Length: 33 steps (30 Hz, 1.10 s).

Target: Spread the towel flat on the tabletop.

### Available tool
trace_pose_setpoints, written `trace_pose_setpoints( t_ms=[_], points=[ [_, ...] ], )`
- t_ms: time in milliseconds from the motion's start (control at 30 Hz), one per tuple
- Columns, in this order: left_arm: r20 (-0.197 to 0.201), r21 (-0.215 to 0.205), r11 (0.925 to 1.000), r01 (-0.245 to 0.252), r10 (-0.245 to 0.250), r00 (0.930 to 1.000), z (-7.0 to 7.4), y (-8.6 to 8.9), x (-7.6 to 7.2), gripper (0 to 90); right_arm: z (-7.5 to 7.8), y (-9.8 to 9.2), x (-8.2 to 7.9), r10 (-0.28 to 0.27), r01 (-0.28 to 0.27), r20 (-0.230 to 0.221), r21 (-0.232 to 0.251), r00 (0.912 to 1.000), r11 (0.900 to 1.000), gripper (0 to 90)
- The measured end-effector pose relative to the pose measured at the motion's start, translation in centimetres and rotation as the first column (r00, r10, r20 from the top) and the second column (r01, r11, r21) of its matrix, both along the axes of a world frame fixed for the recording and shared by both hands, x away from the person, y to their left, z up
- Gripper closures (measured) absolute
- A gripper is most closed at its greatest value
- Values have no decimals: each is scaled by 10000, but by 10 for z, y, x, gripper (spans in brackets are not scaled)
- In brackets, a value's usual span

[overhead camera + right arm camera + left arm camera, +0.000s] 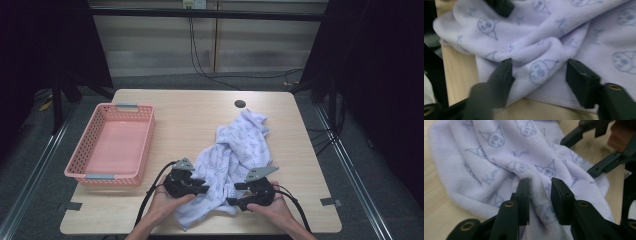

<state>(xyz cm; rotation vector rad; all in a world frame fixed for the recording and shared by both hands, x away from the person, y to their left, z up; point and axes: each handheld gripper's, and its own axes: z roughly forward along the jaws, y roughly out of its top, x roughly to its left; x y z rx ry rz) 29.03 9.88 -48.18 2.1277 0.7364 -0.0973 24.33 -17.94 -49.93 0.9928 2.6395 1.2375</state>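
Both claws sit at the towel (235,150) on the desk (200,115): the left claw (540,195) straddles a fold, apparently unclamped; the right claw (539,72) gapes.

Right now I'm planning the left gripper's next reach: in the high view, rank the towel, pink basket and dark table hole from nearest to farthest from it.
From the left gripper:
1. Towel, right at its jaws.
2. Pink basket, to its left.
3. Dark table hole, near the far edge.
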Motion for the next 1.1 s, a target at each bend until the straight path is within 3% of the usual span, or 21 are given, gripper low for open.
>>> trace_pose_setpoints(
  t_ms=[67, 100, 167, 267, 400, 433, 533, 667, 767, 800, 833, 900, 933, 967, 1000, 1033, 1100],
  points=[
    [91, -139, 9992, -364, 365, 9993, 2, 10, 3, 582, 0, 5, -1, 91, -76, 398, -369, 9992, 9993, 657],
    [146, -240, 9983, -537, 541, 9984, 4, 15, 4, 571, 1, 4, 1, 83, -69, 341, -387, 9994, 9992, 767],
    [170, -315, 9971, -695, 700, 9974, 5, 23, 5, 571, 6, -4, 8, -315, 333, 533, -336, 9981, 9989, 852],
    [168, -179, 9977, -655, 658, 9977, 2, 28, 5, 629, 17, -29, 20, -1115, 1120, 821, -15, 9904, 9937, 859],
    [228, 76, 9993, -367, 365, 9991, -2, 14, 4, 647, 33, -64, 32, -2097, 2058, 1243, 437, 9698, 9776, 859],
    [346, 163, 9995, -269, 263, 9991, -2, 9, 4, 635, 36, -73, 35, -2423, 2383, 1374, 451, 9604, 9702, 859],
    [566, 254, 9997, -30, 15, 9984, -3, -9, 2, 507, 39, -90, 41, -2919, 2868, 1434, 558, 9456, 9564, 858],
    [907, 295, 9981, 547, -572, 9942, -7, -30, 5, 482, 35, -96, 45, -2934, 2895, 1282, 486, 9474, 9559, 857],
    [1266, 1352, 9872, 847, -1020, 9867, -17, -43, 2, 521, 33, -93, 45, -2846, 2819, 1234, 391, 9507, 9586, 853],
    [1576, 1468, 9853, 879, -1110, 9812, -17, -44, 0, 542, 33, -93, 44, -2770, 2747, 1243, 351, 9528, 9609, 852],
    [1547, 1671, 9814, 945, -1207, 9806, -15, -44, -1, 568, 33, -93, 44, -2791, 2770, 1280, 342, 9517, 9603, 851],
    [1687, 1889, 9725, 1359, -1685, 9712, -14, -41, -4, 730, 34, -95, 44, -2819, 2796, 1274, 364, 9509, 9594, 850],
    [1685, 1841, 9722, 1448, -1764, 9698, -14, -40, -5, 831, 34, -96, 44, -2857, 2830, 1279, 387, 9498, 9583, 850],
    [1651, 1890, 9705, 1495, -1815, 9694, -13, -38, -5, 849, 35, -98, 44, -2913, 2879, 1255, 447, 9484, 9566, 850],
    [1407, 1855, 9714, 1485, -1758, 9743, -12, -34, -5, 855, 36, -100, 44, -2972, 2934, 1269, 480, 9463, 9548, 850],
    [1245, 1504, 9782, 1430, -1622, 9789, -10, -29, -4, 857, 37, -103, 43, -3016, 2977, 1295, 485, 9446, 9534, 850],
    [1356, 1069, 9869, 1205, -1345, 9816, 2, -13, -5, 861, 41, -110, 41, -3179, 3127, 1337, 590, 9386, 9480, 852]
  ],
)
